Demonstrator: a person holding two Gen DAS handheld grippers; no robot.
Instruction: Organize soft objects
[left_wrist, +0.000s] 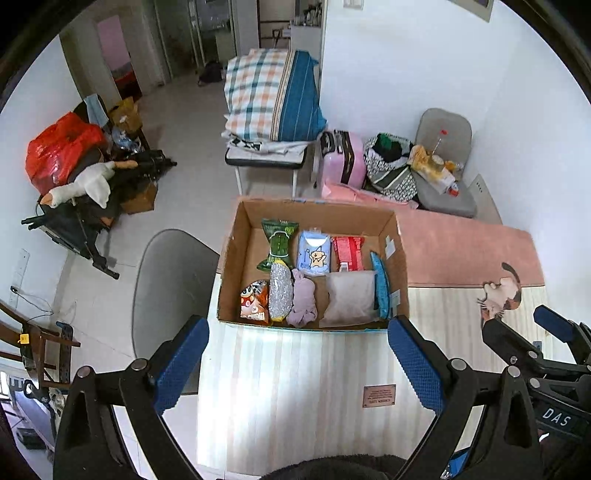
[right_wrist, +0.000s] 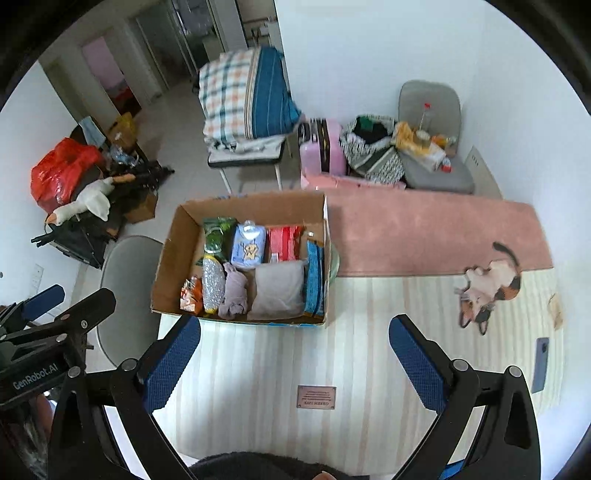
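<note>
Nearest me, the left claw (left_wrist: 297, 354) and the right claw (right_wrist: 295, 354) both hang wide apart with nothing between their blue pads, above the striped mat on the bench (right_wrist: 280, 369). Just beyond them sits the cardboard box (left_wrist: 236, 266). Inside it, packed side by side, lie a grey pillow (left_wrist: 349, 297), a lilac cloth (left_wrist: 303, 302), a blue tissue pack (left_wrist: 313, 253) and a green packet (left_wrist: 279, 242).

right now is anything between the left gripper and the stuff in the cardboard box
Nothing visible. The left gripper hangs open above bare striped mat, and the cardboard box is open-topped, its near wall low, with the grey pillow exposed.
</note>
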